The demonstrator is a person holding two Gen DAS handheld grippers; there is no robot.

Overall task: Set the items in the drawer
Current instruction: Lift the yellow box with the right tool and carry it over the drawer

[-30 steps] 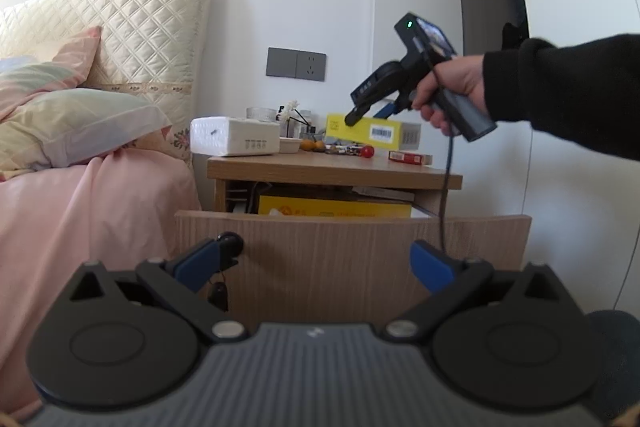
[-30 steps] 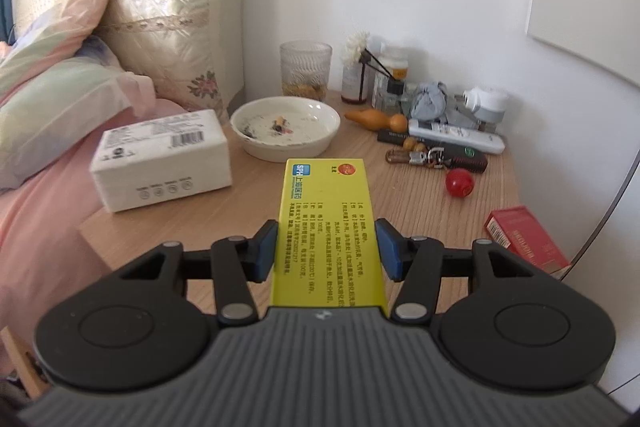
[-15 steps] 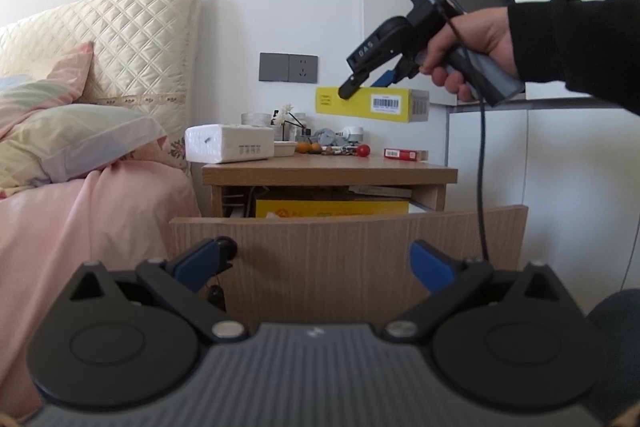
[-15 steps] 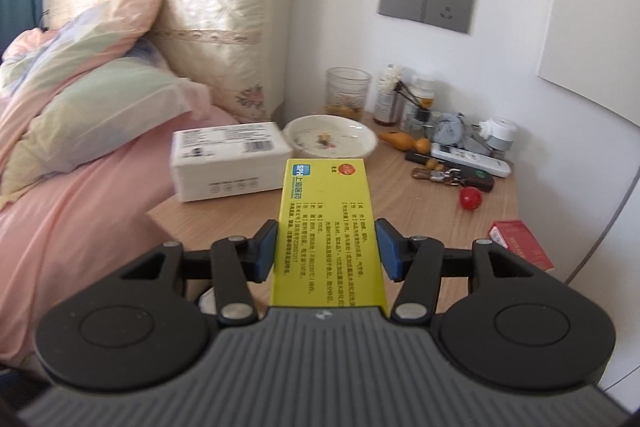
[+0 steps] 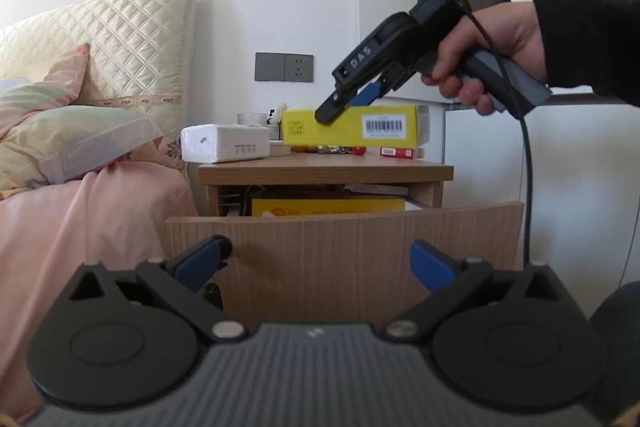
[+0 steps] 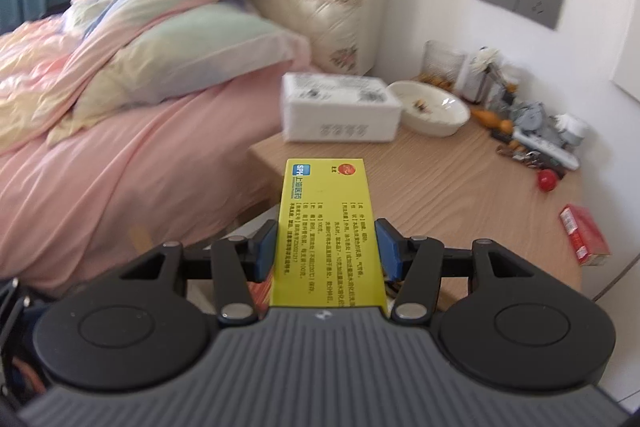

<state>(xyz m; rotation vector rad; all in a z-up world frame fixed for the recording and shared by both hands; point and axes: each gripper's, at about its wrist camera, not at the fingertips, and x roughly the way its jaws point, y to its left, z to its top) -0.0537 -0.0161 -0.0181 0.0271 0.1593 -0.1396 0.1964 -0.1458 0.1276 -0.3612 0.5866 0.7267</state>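
Above the nightstand (image 5: 325, 171), clear of its top, the right gripper (image 6: 326, 247) carries a yellow box (image 6: 326, 227), its blue pads pressed flat on the two long sides near the back end, jaws about half closed. Under it the drawer (image 5: 344, 227) stands pulled out, with another yellow carton visible inside. The box looks like a light, stiff cardboard carton with smooth printed faces; a hard squeeze would probably dent it, so a moderate grip across the narrow width, as now, seems right, though the long front end may sag or swing. The left gripper (image 5: 320, 259) faces the drawer front, jaws wide apart and holding nothing.
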